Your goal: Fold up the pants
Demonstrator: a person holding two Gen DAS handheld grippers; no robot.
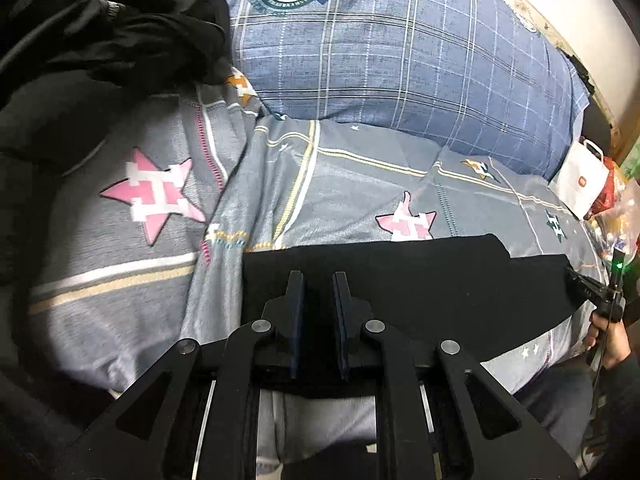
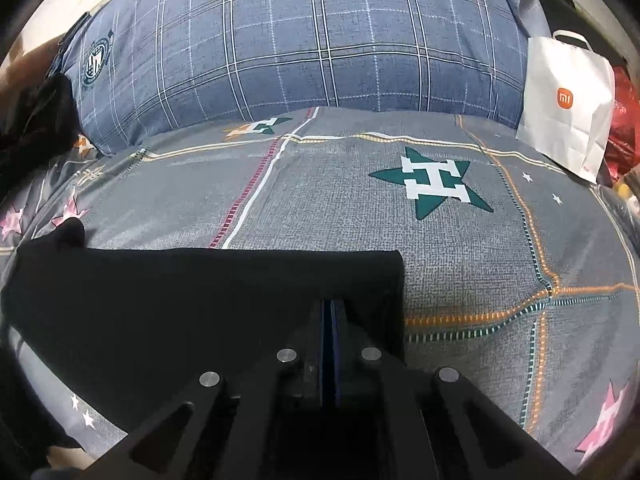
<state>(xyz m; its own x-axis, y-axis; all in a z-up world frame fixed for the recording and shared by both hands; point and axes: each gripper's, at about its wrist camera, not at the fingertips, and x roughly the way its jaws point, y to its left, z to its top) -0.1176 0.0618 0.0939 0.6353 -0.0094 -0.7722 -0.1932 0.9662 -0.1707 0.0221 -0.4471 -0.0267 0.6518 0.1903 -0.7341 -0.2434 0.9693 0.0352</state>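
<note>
Black pants lie flat on the bed, partly folded. Right tongs pinch their edge; left tongs sit slightly apart, holding nothing clear. More folding remains.

Bed under grey star-print cover; on it black pants, blue plaid pillow, white paper bag, dark clothes heap

Ahead of your right tool, the pants are matt black cloth. The bed beyond wears coarse-woven grey cloth. Further right, the bag is smooth white paper. Your tool's arms look matt black plastic with shiny metal pins.
</note>
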